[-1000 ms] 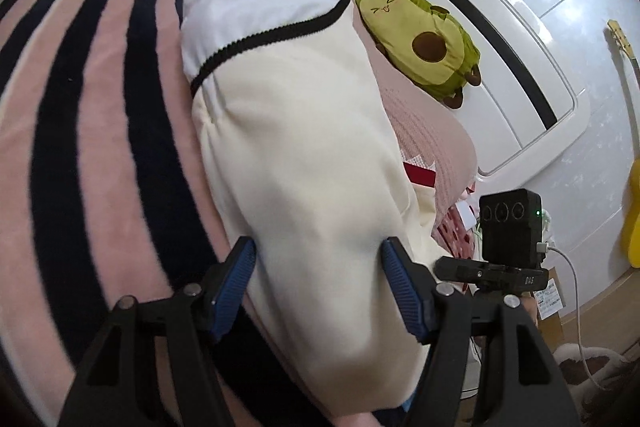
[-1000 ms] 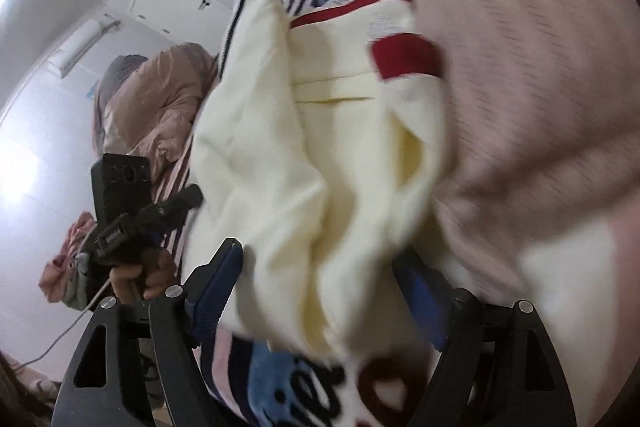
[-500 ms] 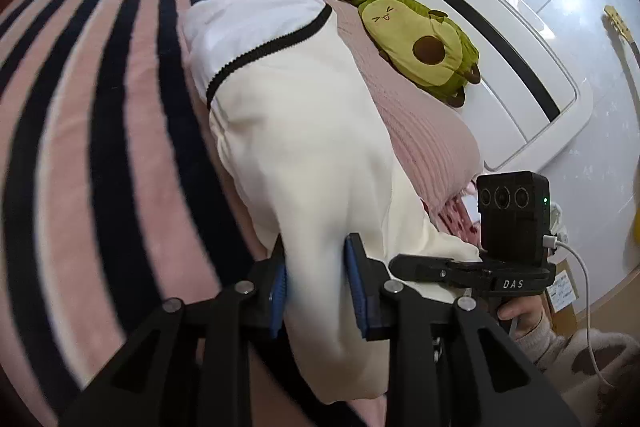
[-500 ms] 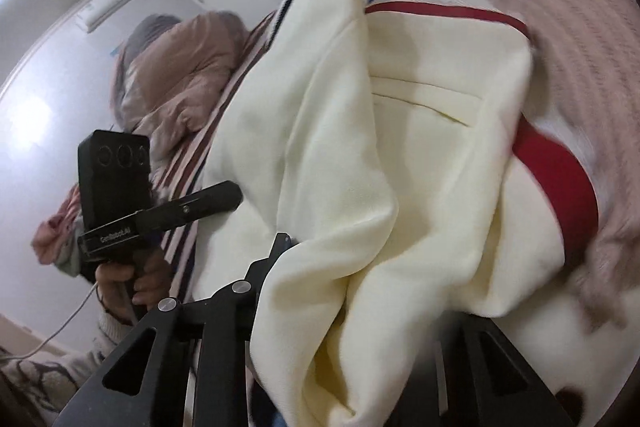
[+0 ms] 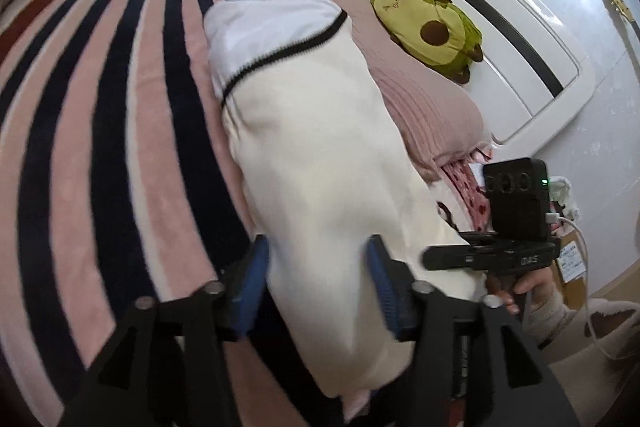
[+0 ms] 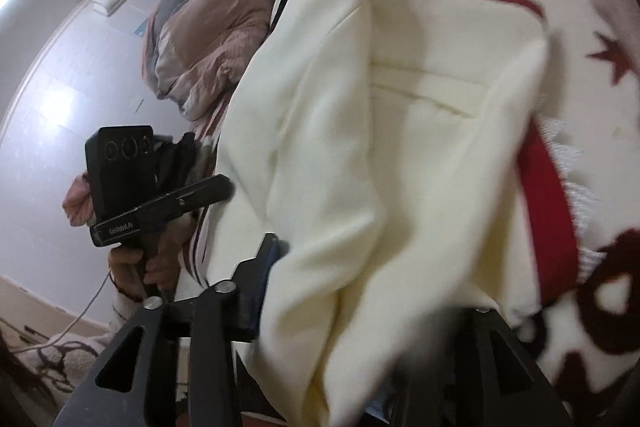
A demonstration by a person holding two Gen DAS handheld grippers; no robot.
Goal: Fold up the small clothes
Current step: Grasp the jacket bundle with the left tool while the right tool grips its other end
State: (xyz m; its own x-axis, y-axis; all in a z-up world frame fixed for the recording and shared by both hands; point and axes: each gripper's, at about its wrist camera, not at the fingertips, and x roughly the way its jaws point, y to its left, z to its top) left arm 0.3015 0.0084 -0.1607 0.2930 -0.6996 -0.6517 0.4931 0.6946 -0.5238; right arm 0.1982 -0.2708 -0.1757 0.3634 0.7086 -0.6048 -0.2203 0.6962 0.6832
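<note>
Reopened since 0.5 s ago: left claw point(image 5: 318, 269) now wide, straddling the cream garment point(image 5: 320, 155) lying on the striped bed blanket point(image 5: 100, 131). Right claw point(image 6: 360, 291) cloth-covered (state unreadable). Handle label "GenRobot.AI" point(image 6: 122, 228).

- Cream-white soft knit garment point(image 5: 320, 155) with a thin black trim line and a white end panel; lies lengthwise on the bed, partly folded over itself.
- Right wrist view: same garment point(image 6: 400, 131) bunched in thick folds, red band along one edge, flat pocket-like seam visible.
</note>
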